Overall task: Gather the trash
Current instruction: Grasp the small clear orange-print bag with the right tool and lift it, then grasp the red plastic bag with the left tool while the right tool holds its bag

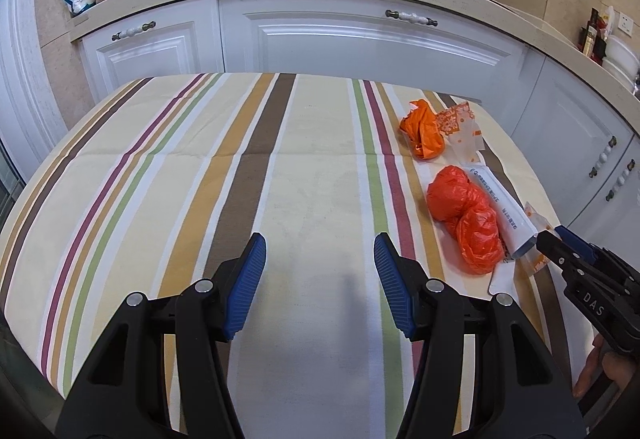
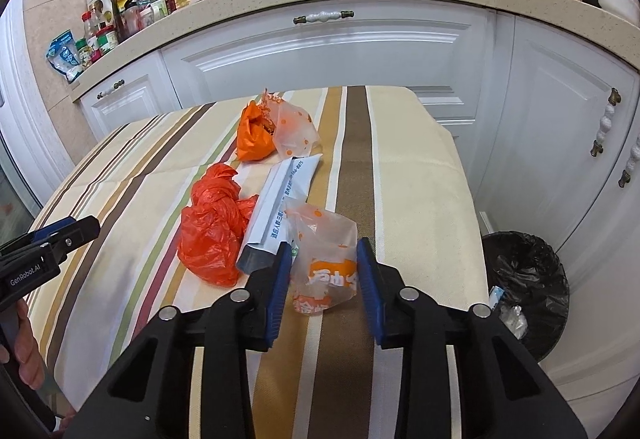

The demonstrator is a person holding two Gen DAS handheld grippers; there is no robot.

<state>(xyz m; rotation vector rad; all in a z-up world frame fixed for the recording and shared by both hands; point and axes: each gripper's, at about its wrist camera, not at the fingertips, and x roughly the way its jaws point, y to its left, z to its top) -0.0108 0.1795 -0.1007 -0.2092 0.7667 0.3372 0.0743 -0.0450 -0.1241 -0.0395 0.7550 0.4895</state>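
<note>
Right gripper jaws partway apart, straddling a clear wrapper with orange print low centre of the right wrist view; the blue pads sit right at its sides, but I cannot tell if they press on it. Left gripper jaws well apart, nothing between them, hovering over bare striped tablecloth at the bottom centre of the left wrist view. Rest of the trash sits on the cloth's right half in that view: white carton lying flat, touching the wrapper at its near end; crumpled red bag just beside the carton on its left; orange bag and a second clear printed wrapper further up the frame, touching each other. Bin with black liner on the floor at the right edge of the right wrist view, beside the table, with a few pale scraps inside at its near rim. Both grippers point down at a slant toward the table. Fingers of a hand on the left gripper's handle show at the lower left edge of the right wrist view.
</note>
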